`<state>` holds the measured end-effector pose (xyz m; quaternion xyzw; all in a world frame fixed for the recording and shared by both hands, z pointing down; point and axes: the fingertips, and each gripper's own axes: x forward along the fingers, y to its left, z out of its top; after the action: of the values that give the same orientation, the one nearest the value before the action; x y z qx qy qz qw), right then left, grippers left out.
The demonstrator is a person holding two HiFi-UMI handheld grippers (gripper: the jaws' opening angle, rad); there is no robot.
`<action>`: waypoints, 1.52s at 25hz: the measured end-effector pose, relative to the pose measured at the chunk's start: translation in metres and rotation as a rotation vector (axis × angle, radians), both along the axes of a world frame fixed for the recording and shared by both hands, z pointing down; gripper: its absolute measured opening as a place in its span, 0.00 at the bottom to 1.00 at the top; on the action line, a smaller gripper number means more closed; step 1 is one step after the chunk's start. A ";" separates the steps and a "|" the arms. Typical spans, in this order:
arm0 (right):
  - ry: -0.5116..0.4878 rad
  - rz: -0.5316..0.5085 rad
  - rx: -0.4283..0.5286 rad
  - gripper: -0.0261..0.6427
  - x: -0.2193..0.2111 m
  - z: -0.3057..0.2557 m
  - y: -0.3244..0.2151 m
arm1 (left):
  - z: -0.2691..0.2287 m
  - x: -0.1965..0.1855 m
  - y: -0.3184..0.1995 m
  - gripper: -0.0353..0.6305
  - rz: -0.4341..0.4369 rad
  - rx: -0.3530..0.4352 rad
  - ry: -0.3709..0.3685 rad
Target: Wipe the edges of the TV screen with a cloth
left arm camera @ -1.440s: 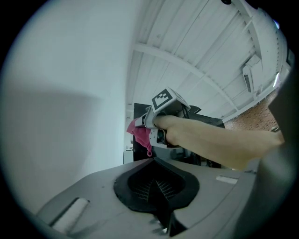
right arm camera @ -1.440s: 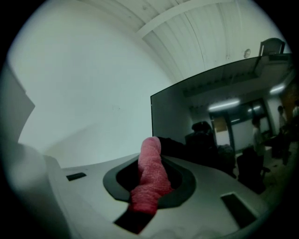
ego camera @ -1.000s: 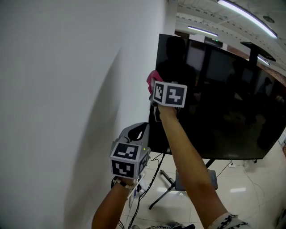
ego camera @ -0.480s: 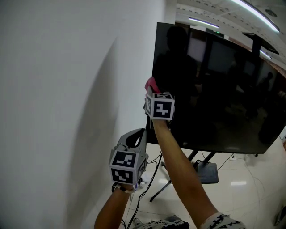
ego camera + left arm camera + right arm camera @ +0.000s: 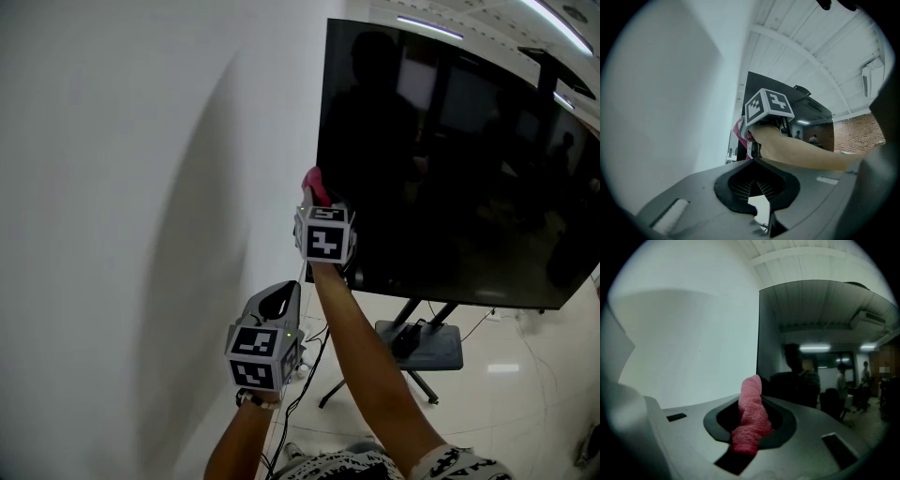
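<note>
A large black TV screen stands on a floor stand next to a white wall. My right gripper is shut on a pink cloth. It holds the cloth against the lower half of the TV's left edge. In the right gripper view the rolled cloth sticks up from the right gripper, touching the dark TV screen at its left border. My left gripper hangs lower and nearer to me, jaws together with nothing in them. In its own view the left gripper points up at the right hand and the TV.
A white wall runs close along the TV's left side. The stand's grey base and its legs rest on a pale tiled floor. Black cables hang down by the wall below the screen.
My right gripper has slid the pink cloth down the TV's left edge, from the upper part to the lower half. The left gripper has stayed low near the wall.
</note>
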<state>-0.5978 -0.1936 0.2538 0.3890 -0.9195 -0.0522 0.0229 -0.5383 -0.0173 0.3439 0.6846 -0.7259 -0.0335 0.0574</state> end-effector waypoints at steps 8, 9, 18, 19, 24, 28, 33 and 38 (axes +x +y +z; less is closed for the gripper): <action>0.023 0.023 -0.014 0.15 0.001 0.044 -0.002 | 0.028 -0.002 0.000 0.06 -0.004 -0.036 0.031; 0.024 0.025 -0.022 0.15 0.001 0.052 -0.002 | 0.032 -0.001 0.001 0.06 -0.009 -0.042 0.033; 0.026 0.032 -0.103 0.15 0.004 0.112 -0.002 | 0.062 -0.019 0.001 0.05 -0.066 -0.098 0.047; 0.028 0.034 -0.111 0.15 0.005 0.119 -0.003 | 0.067 -0.020 0.000 0.06 -0.072 -0.104 0.050; 0.044 0.042 -0.178 0.15 0.005 0.170 -0.006 | 0.111 -0.025 -0.006 0.05 -0.090 -0.170 0.087; 0.065 0.061 -0.235 0.15 0.008 0.213 -0.006 | 0.138 -0.026 -0.003 0.05 -0.106 -0.215 0.108; 0.091 0.078 -0.271 0.15 0.008 0.254 -0.008 | 0.164 -0.027 0.002 0.06 -0.115 -0.261 0.144; 0.124 0.108 -0.308 0.15 0.016 0.292 -0.010 | 0.181 -0.017 0.007 0.06 -0.106 -0.301 0.170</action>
<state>-0.5817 -0.2039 0.5462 0.4256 -0.8913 0.0665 0.1417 -0.5557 -0.0100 0.5253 0.6237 -0.7503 0.0150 0.2185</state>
